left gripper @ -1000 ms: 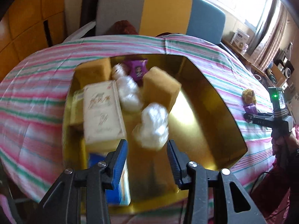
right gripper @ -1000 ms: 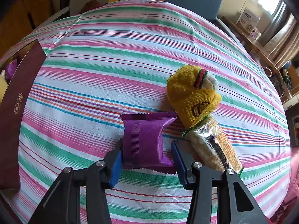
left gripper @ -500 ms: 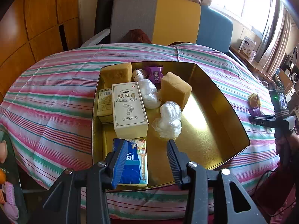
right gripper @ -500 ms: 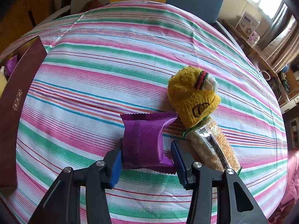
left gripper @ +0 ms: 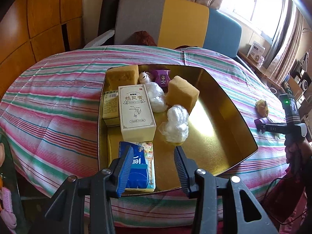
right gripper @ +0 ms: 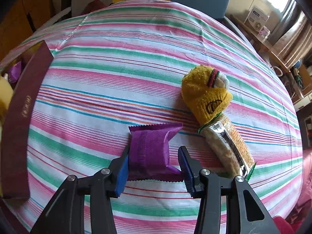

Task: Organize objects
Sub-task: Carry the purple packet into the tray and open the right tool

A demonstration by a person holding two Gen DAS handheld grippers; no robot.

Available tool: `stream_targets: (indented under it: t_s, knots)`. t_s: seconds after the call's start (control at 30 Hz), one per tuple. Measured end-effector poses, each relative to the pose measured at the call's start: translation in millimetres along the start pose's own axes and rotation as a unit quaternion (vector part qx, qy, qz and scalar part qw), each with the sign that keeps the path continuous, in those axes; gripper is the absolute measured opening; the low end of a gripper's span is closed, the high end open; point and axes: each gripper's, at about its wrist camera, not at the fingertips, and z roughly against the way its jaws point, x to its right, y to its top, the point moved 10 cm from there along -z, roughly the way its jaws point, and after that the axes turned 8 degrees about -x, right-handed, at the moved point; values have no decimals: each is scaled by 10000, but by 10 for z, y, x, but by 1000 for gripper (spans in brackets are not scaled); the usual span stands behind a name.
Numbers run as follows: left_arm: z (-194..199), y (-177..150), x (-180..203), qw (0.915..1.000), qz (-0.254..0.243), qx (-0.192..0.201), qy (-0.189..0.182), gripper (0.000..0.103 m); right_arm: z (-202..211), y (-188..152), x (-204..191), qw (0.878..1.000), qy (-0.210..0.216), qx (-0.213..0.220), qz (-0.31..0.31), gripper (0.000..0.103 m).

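- Left wrist view: the left tool (left gripper: 154,167) hangs at the bottom of the frame over the near edge of a gold tray (left gripper: 224,136), its jaws apart with nothing between them.
- The tray sits mid-frame on a desk covered by a cloth (left gripper: 50,101) striped in pink, green and white.
- Inside the tray, toward its left side, lie a cream box (left gripper: 136,111), a blue packet (left gripper: 142,165), two yellow sponges (left gripper: 182,94) and two clear plastic bundles (left gripper: 176,123).
- Behind the desk, at the top of the frame, stands a chair (left gripper: 175,21) with grey, yellow and blue panels; wooden panelling (left gripper: 39,19) fills the upper left and a bright window (left gripper: 259,2) with curtains the upper right.
- At the right edge a hand holds the right tool (left gripper: 260,125) low over the cloth.
- Right wrist view: the right tool (right gripper: 154,167) straddles a purple packet (right gripper: 152,148) lying on the striped cloth in the lower middle. The left pad touches the packet, the right pad stands clear of it, so it is not clamped.
- Just right of the packet lie a yellow knitted sock (right gripper: 206,93) and a wrapped biscuit pack (right gripper: 228,146), touching each other.
- The tray's dark red outer wall (right gripper: 23,107) runs down the left edge.
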Motion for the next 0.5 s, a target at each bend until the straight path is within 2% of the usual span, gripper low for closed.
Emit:
stream_targets:
  t_s: [0.2,0.3,0.4,0.5]
  knots:
    - [1,-3,-31,10000,56,16,-53,44,432,62,-272,9979,438,483,25,47]
    - [-22,-22,-67,9999,120,-20,-58,43,734,122,-570,9934,786,799,245,45]
    - [-30,-40,-102,9998,163,-38,-61,44,1011,186,-881,9880,879,1133,576,45]
    - [-5,-38,-140,9998,206,6,-67,44,1124,221,-1112,9850,1005,1213,708,45]
